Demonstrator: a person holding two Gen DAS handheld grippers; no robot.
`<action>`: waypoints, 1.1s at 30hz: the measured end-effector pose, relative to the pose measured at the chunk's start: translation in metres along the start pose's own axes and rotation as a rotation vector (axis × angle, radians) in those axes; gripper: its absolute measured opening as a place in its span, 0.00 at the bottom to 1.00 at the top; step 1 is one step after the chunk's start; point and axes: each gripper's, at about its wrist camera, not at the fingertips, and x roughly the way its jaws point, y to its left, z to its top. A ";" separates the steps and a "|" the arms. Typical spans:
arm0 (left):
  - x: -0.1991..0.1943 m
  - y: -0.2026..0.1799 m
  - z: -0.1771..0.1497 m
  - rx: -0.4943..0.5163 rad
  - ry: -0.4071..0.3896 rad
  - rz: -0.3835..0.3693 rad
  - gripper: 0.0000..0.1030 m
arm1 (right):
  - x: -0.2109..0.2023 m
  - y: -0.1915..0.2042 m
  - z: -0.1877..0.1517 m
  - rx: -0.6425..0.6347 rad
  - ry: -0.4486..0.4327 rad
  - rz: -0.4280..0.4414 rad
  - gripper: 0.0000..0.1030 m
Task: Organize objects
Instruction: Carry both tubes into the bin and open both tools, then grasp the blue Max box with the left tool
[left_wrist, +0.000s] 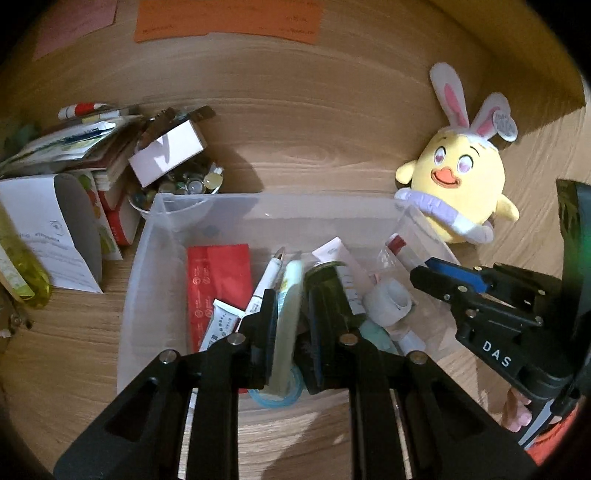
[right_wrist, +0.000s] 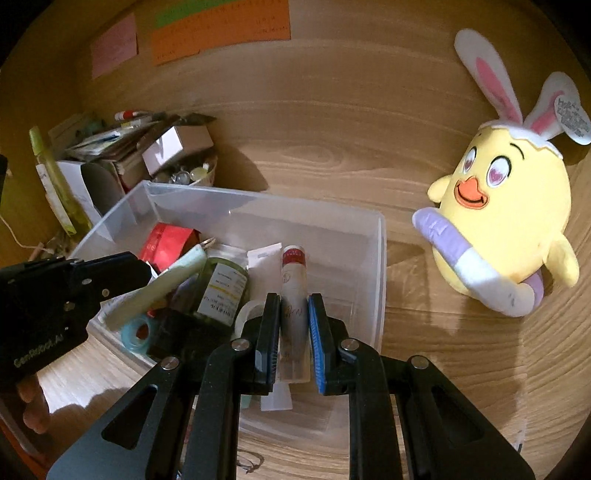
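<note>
A clear plastic bin (left_wrist: 207, 206) (right_wrist: 373, 266) sits on the wooden table and holds several small items: a red packet (left_wrist: 218, 280), a pen (left_wrist: 269, 277), tubes, a dark green jar (right_wrist: 221, 288) and tape rolls. My left gripper (left_wrist: 291, 306) is shut on a pale green tube (left_wrist: 290, 317) above the bin; the tube also shows in the right wrist view (right_wrist: 162, 288). My right gripper (right_wrist: 294, 310) is shut on a bagged white tube with a red cap (right_wrist: 293, 284) over the bin's right side.
A yellow chick plush with bunny ears (left_wrist: 458, 177) (right_wrist: 506, 218) leans at the right of the bin. A pile of boxes, papers and a bowl of small items (left_wrist: 110, 166) (right_wrist: 122, 162) stands at the left. Coloured paper notes (right_wrist: 218, 29) hang on the back wall.
</note>
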 end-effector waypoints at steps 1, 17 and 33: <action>-0.001 -0.001 -0.001 0.008 0.000 0.002 0.18 | 0.000 0.000 0.000 -0.002 0.005 0.002 0.14; -0.061 -0.026 -0.031 0.086 -0.092 0.003 0.86 | -0.062 0.006 -0.019 -0.045 -0.091 0.034 0.52; -0.029 -0.056 -0.108 0.203 0.148 -0.055 0.86 | -0.070 0.000 -0.084 -0.072 0.003 0.026 0.60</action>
